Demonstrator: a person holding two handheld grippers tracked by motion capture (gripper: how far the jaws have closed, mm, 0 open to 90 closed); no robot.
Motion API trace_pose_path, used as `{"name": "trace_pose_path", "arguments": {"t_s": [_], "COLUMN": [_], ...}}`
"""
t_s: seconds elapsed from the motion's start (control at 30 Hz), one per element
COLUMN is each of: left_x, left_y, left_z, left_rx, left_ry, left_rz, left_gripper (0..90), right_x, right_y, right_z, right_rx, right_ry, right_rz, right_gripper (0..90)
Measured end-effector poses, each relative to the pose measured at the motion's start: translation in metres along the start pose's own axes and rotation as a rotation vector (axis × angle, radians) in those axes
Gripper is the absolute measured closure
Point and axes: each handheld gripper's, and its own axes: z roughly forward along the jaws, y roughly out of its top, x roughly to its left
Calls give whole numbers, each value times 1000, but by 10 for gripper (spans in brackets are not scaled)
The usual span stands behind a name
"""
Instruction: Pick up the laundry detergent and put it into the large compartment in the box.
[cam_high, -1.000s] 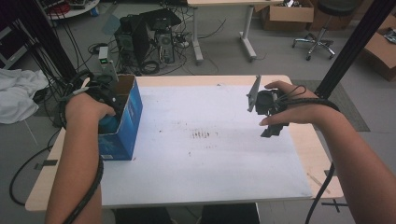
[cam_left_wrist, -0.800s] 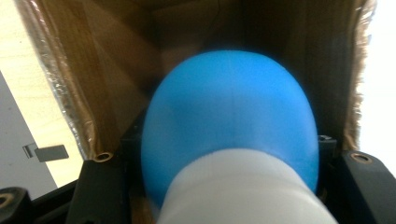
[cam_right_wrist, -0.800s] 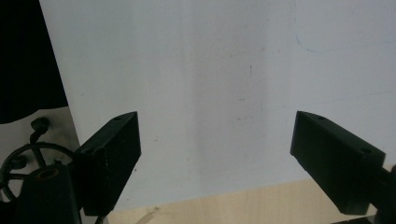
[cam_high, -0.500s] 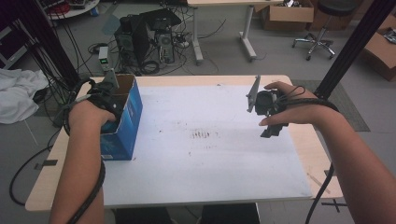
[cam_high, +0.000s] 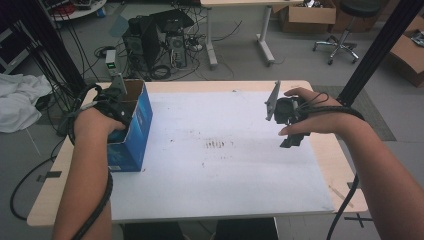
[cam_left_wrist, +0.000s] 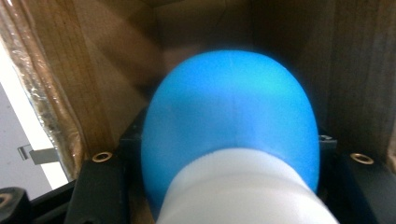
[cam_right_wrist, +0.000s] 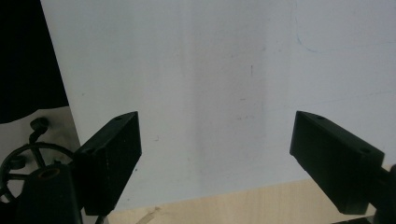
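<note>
From the high view I see my left gripper (cam_high: 116, 107) reaching down into the open blue cardboard box (cam_high: 134, 131) at the table's left edge, while my right gripper (cam_high: 289, 117) hovers above the white table sheet (cam_high: 220, 170) near the right side. In the left gripper view, the jaws are clamped on a smooth blue and white egg-shaped object (cam_left_wrist: 231, 135) inside the brown box interior. In the right gripper view, the jaws stand wide apart with nothing between them.
</note>
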Motion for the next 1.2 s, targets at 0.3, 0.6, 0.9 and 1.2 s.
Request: {"name": "trace_pose_path", "arguments": {"t_s": [0.3, 0.6, 0.9, 1.2], "left_x": [4, 2, 1, -2], "left_y": [-2, -2, -3, -5], "left_z": [1, -2, -15, -32], "left_rx": [8, 12, -9, -23], "left_ry": [-17, -26, -10, 10], "left_rz": [-23, -21, -10, -1], "left_gripper": [333, 323, 287, 262], "right_x": [0, 0, -1, -1], "right_y": [0, 2, 2, 1], "right_z": [1, 2, 4, 1], "right_rx": [-1, -1, -7, -20], "right_ry": [1, 2, 4, 4], "right_rz": [-2, -5, -7, -7], "right_gripper": [166, 166, 166, 165]}}
